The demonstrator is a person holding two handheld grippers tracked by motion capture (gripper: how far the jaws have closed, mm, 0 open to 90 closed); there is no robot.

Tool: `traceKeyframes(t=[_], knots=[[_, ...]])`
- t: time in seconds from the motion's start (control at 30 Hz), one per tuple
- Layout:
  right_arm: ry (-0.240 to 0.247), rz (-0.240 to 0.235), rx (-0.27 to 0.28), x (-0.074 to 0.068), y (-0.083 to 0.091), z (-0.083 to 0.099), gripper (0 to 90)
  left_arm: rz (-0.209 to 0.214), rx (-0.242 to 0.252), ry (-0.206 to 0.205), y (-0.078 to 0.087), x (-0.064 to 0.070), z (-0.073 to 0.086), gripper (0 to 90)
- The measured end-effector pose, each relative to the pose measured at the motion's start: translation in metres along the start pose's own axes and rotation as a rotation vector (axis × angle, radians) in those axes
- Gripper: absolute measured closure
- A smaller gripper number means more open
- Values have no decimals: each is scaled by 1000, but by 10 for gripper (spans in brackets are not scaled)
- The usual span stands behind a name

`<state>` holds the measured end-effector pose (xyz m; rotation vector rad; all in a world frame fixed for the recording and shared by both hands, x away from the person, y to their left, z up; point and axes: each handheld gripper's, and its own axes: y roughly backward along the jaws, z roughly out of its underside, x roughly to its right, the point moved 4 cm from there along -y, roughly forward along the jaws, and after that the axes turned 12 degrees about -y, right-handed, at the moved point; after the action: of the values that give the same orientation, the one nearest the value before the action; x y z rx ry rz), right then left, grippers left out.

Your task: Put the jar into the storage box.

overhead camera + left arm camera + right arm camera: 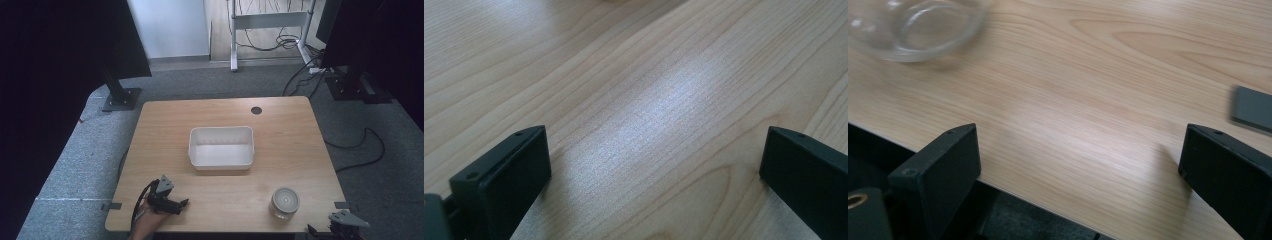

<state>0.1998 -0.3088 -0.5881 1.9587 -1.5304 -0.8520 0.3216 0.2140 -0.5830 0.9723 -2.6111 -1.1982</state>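
High view. A wooden table (165, 125) carries a white rectangular tub (221, 147) at its centre, empty as far as can be seen. A small clear glass jar (284, 202) with a pale round top stands upright near the front edge, at about 5 o'clock from the tub and well apart from it. The left gripper (183, 203) lies low over the front left part of the table, at about 7 o'clock from the tub, with a hand (146, 225) behind it. The right gripper (345, 222) sits at the front right corner, at about 3 o'clock from the jar, near it but not touching.

Left gripper view. The two black jaws stand wide apart over bare wood grain; nothing lies between them. The table surface here shows a soft sheen and no object within reach.

Right gripper view. The jaws stand wide apart and hold nothing. They straddle the table's front edge, with dark floor below. The jar (915, 27) shows blurred at 11 o'clock, clear of both jaws. A small grey plate (1254, 109) lies flat on the wood at 2 o'clock.

Assessment. The work looks barely started: the jar is ungrasped and the tub holds nothing. Judging by position, the right gripper is the one placed to approach the jar; closing on it, lifting and carrying it to the tub all remain.
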Motion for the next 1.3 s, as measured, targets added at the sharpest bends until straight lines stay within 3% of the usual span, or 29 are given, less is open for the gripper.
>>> traceKeyframes(t=[0.67,1.03,1.3], knots=[[-30,33,-3,1,1,1,4,-3,0,1,0,0,0,0],[-42,27,-4,2,3,1,19,-3,0,1,0,0,0,0],[-25,16,-1,-3,4,-1,20,-3,0,1,0,0,0,0]])
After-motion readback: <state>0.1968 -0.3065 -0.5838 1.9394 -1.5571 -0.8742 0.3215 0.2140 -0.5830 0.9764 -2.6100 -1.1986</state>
